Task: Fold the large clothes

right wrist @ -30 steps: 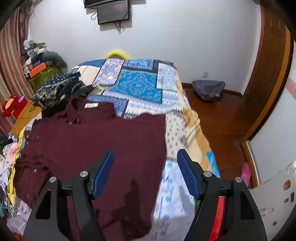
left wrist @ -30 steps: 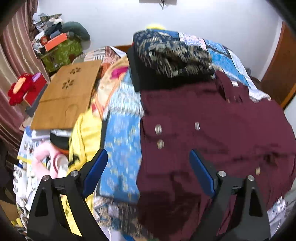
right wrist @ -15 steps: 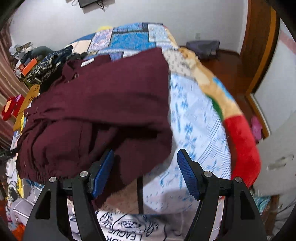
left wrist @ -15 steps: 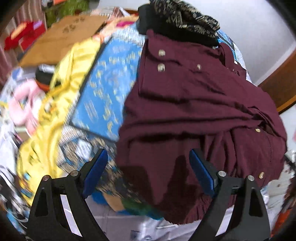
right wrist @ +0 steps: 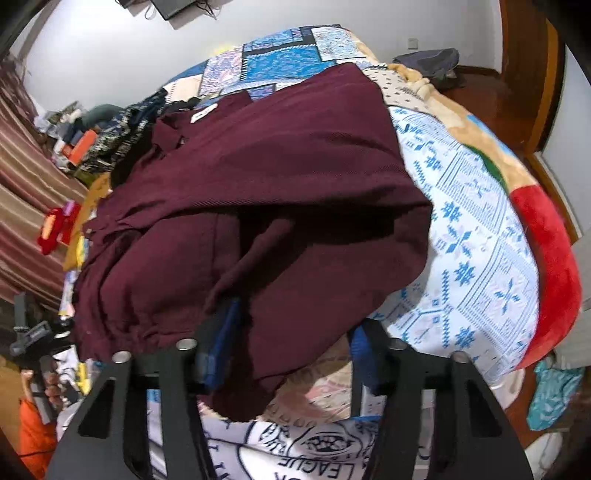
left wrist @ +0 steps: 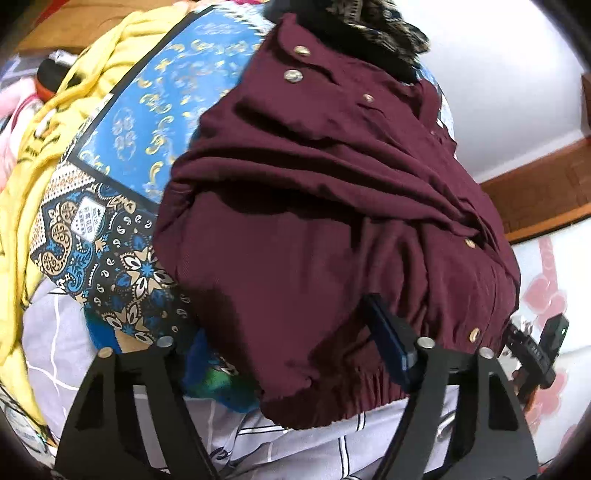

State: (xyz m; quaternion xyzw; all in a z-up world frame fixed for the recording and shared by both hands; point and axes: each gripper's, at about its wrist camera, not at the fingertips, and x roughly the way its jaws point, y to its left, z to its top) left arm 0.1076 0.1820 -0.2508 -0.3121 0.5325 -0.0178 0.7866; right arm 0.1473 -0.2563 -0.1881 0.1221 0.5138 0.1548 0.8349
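Curtain [right wrist: 22, 192] with brown stripes hangs at the far left of the right wrist view, a red toy [right wrist: 57, 229] before it; nearer the middle a maroon jacket [right wrist: 258, 192] lies spread over a bed [right wrist: 476, 236], its collar and white label toward the wall, its hem hanging over the near edge; a patchwork quilt [right wrist: 280, 59] covers the far half of the bed, a white-and-blue blanket [right wrist: 480, 258] the right side, with a red band along its rim; a grey bag [right wrist: 428, 62] sits on the wooden floor at the far right. Seen from the left wrist, a yellow cloth [left wrist: 22, 206] trails down the left, then the quilt's blue panel, then the jacket with its snap buttons [left wrist: 293, 75] and gathered hem [left wrist: 332, 402], a dark patterned garment [left wrist: 373, 26] piled behind its top. The left gripper [left wrist: 284, 343] has just been closing, its jaws still fairly wide; the hem corner lies between them, the right finger [left wrist: 391, 347] against the cloth, the left finger hidden under the fold, so whether the pads press I cannot tell. The right gripper [right wrist: 291, 343] has just been closing too, to a narrower gap; a hanging fold of the jacket fills the space between its blue pads, draping over the left pad [right wrist: 221, 343]; a firm pinch cannot be confirmed.
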